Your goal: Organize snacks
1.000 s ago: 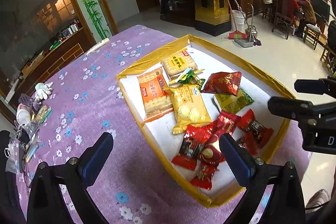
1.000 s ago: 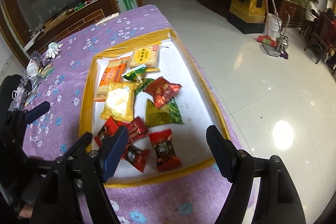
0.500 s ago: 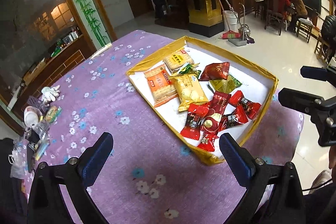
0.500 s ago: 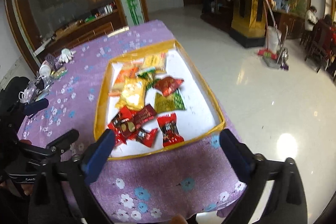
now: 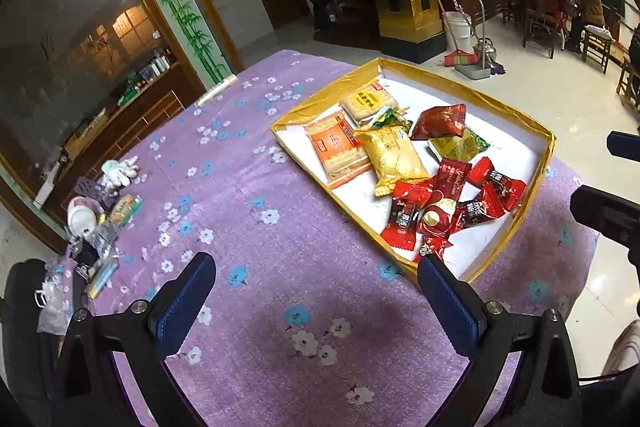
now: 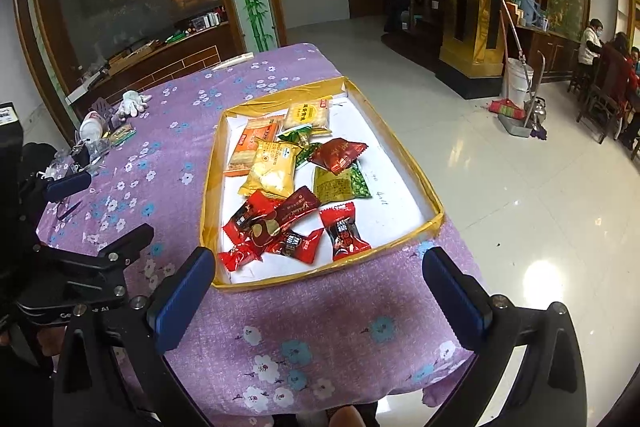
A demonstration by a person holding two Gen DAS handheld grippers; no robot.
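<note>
**Both grippers spread wide and empty, snacks heaped in the gold-rimmed tray**

Nearest the left camera, the left hand-held gripper (image 5: 316, 291) hangs over the purple flowered surface (image 5: 240, 227), its blue-padded fingers (image 5: 182, 301) far apart and holding nothing. The right hand-held gripper (image 6: 318, 285) is likewise spread wide with nothing between its pads, hovering above the near edge of the surface, just short of the tray's near rim.

The tray (image 6: 208, 187) is shallow, white inside with gold-taped walls, and lies on the right part of the surface, close to its edge. All the snacks lie in it, crowded toward its left half. At the near end sit the red candies (image 6: 344, 231), several overlapping, with a longer dark red bar (image 6: 288, 215) lying across them. Behind these, a yellow packet (image 6: 274, 167) partly covers an orange cracker pack (image 6: 252, 147); beside it lies a green-and-gold packet (image 6: 340, 185), with a dark red pouch (image 6: 340, 155) overlapping its far edge. Small green wrappers (image 6: 298, 137) peek out between them, mostly covered. Farthest back is a pale yellow cracker pack (image 6: 308, 115). The tray's right half shows bare white floor with faint scribbles too small to read.

Well apart, at the surface's far left edge, a clutter of small items (image 5: 96, 219) and a white glove (image 5: 120, 169) lie together; most of that heap is too jumbled to identify. In the left view the right gripper is cut off at the frame's right edge
</note>
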